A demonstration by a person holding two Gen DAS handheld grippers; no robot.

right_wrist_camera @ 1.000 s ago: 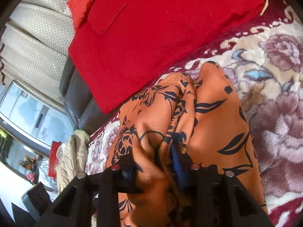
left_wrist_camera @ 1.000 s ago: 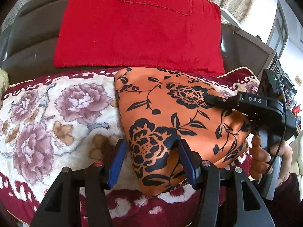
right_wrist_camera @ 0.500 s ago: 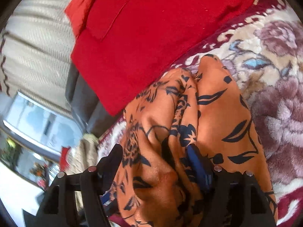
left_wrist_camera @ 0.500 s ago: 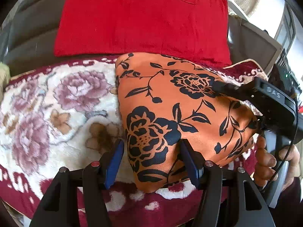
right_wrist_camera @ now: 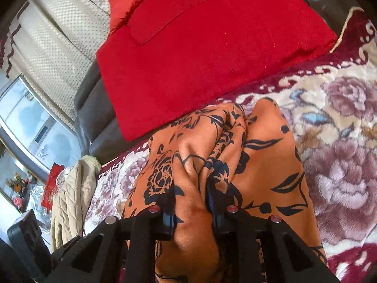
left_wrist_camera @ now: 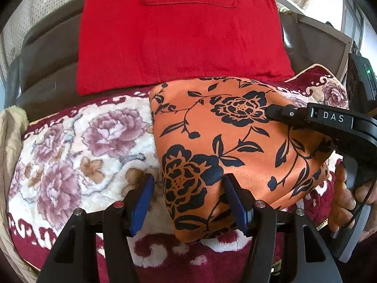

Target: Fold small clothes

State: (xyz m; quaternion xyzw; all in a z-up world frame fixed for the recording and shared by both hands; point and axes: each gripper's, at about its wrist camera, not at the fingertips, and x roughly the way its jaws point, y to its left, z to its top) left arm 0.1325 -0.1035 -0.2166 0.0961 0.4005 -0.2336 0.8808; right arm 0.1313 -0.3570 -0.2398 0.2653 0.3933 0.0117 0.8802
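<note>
An orange garment (left_wrist_camera: 226, 146) with a black flower print lies folded on a floral blanket (left_wrist_camera: 70, 146). My left gripper (left_wrist_camera: 188, 193) is open, its blue pads on either side of the garment's near left corner. My right gripper (right_wrist_camera: 190, 198) is shut on a bunched fold of the orange garment (right_wrist_camera: 264, 165) at its right side. In the left wrist view the right gripper's black body (left_wrist_camera: 329, 122) reaches over the garment from the right, held by a hand.
A red cushion (left_wrist_camera: 181, 37) leans on the dark sofa back (left_wrist_camera: 44, 56) just behind the garment. A beige quilted cloth (right_wrist_camera: 73, 193) lies at the blanket's far end in the right wrist view. A window and shelves stand beyond.
My right gripper opened half a second ago and has closed again on a fold of the garment. My left gripper stayed open at the near corner and pulled back slightly.
</note>
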